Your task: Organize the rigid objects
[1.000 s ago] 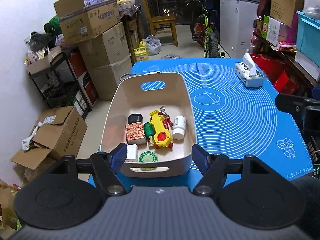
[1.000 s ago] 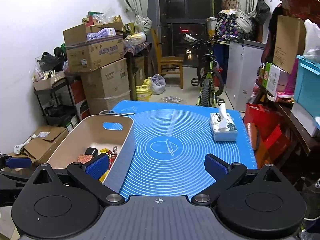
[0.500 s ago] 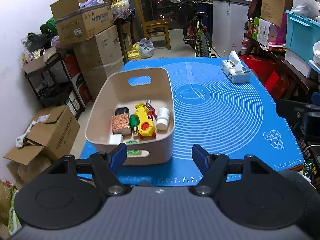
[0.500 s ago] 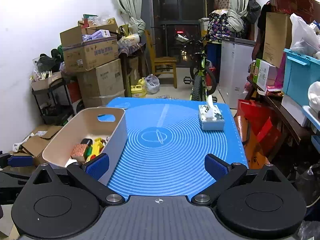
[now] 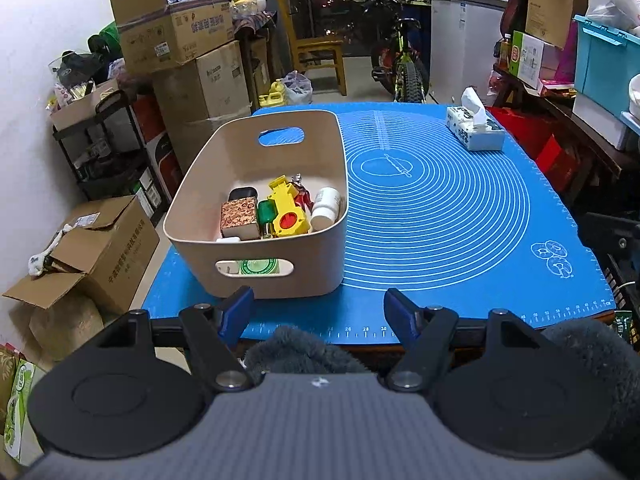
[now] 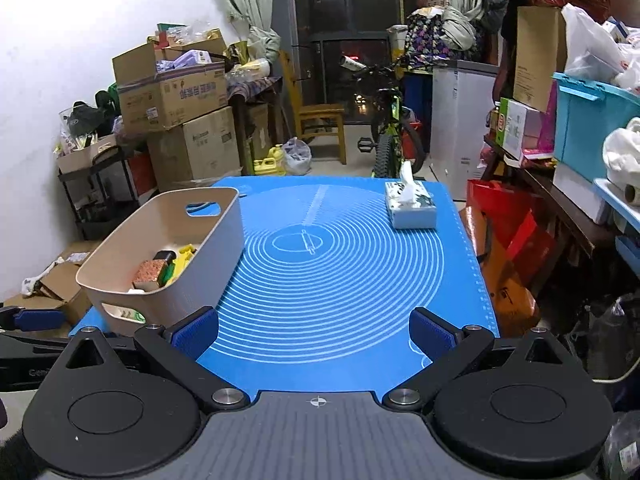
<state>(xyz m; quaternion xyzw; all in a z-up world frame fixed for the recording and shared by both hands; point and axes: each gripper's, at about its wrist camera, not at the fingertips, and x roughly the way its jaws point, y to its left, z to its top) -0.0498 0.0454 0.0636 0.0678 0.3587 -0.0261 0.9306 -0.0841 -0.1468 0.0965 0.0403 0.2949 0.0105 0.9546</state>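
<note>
While your left hand-held gripper (image 5: pixel 318 308) and right hand-held gripper (image 6: pixel 314 330) gape wide, holding nothing, the beige bin (image 5: pixel 224 164) sits centre-left, its stiff, probably light toys inside; grip the yellow toy (image 5: pixel 286 210) across its body.

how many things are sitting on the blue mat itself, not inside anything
2: the beige bin at the mat's near left, and the tissue box at its far right. Anything behind the bin would be hidden.
</note>
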